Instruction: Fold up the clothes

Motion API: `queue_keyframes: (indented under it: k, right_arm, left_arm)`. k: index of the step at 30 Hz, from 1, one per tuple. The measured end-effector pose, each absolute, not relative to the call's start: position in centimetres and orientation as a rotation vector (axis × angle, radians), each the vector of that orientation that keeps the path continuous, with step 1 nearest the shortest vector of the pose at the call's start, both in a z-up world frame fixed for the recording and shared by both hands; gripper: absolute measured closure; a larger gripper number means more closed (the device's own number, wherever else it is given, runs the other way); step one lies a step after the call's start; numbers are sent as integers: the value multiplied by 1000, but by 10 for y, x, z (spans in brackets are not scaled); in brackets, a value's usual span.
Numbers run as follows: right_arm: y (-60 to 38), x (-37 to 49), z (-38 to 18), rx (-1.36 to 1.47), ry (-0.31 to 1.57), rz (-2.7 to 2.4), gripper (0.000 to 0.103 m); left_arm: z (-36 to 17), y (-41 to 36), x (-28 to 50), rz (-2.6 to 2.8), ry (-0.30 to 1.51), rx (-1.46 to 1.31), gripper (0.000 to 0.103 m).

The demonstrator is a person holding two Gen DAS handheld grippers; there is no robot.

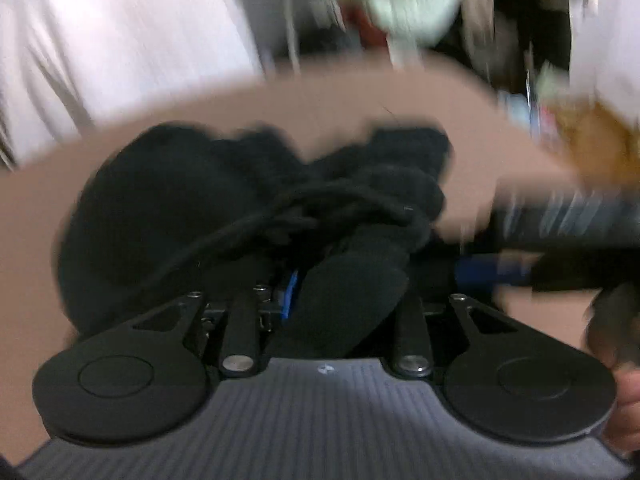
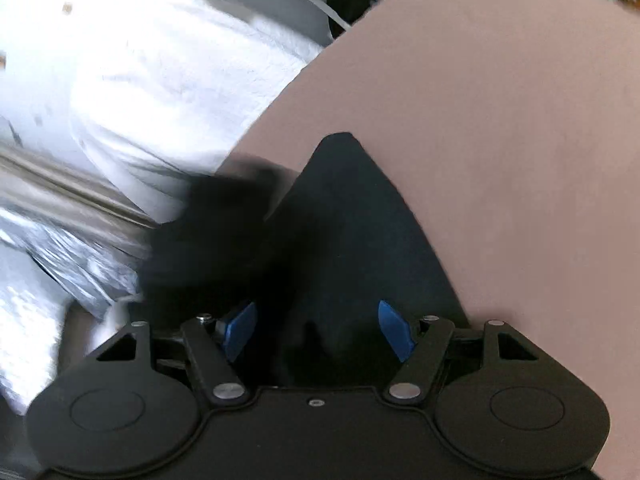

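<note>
A black garment [image 1: 192, 208] with a drawstring lies bunched on the pinkish-brown table [image 1: 280, 100]. My left gripper [image 1: 320, 292] is down in the cloth; black fabric fills the space between its fingers, and only one blue pad [image 1: 290, 292] shows, so I cannot tell its state. In the right wrist view a flat pointed part of the black garment [image 2: 352, 232] lies between the blue pads [image 2: 394, 334] of my right gripper [image 2: 318, 330], whose fingers stand wide apart. The other gripper shows blurred at the left wrist view's right [image 1: 560, 216].
White cloth [image 1: 100, 40] hangs or lies beyond the table's far edge, also in the right wrist view [image 2: 152, 80]. Blurred clutter [image 1: 520, 20] stands behind the table. A shiny silver surface [image 2: 60, 216] is at the left of the right wrist view.
</note>
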State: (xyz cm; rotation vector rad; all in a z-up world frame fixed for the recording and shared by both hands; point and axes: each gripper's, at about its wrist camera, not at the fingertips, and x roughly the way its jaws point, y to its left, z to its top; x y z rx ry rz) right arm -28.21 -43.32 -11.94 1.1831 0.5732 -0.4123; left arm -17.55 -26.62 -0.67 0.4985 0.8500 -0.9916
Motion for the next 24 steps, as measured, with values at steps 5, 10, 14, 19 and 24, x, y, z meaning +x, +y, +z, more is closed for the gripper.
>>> queue_keyframes:
  k: [5,10,14,19,24]
  right_arm:
    - [-439,-288,-144,1375,570,-343,30]
    - [-438,-294,-135,1334,539,-405,30]
    - [-433,-290,-141,1360,552,-363,29]
    - [-433,-293,-148,1409,521,-344,29]
    - [-429,-305,-140,1376,440,-329,29]
  left_arm:
    - [0,-217,-165,-1063,845,413,67]
    - [25,-146,-154,-1201,871,252,12]
    - [22,-105,-134,-1202,864,164,11]
    - [0,-86,-96,-1005,886,104,11]
    - [-24,-66,-61,-839,972,44,11]
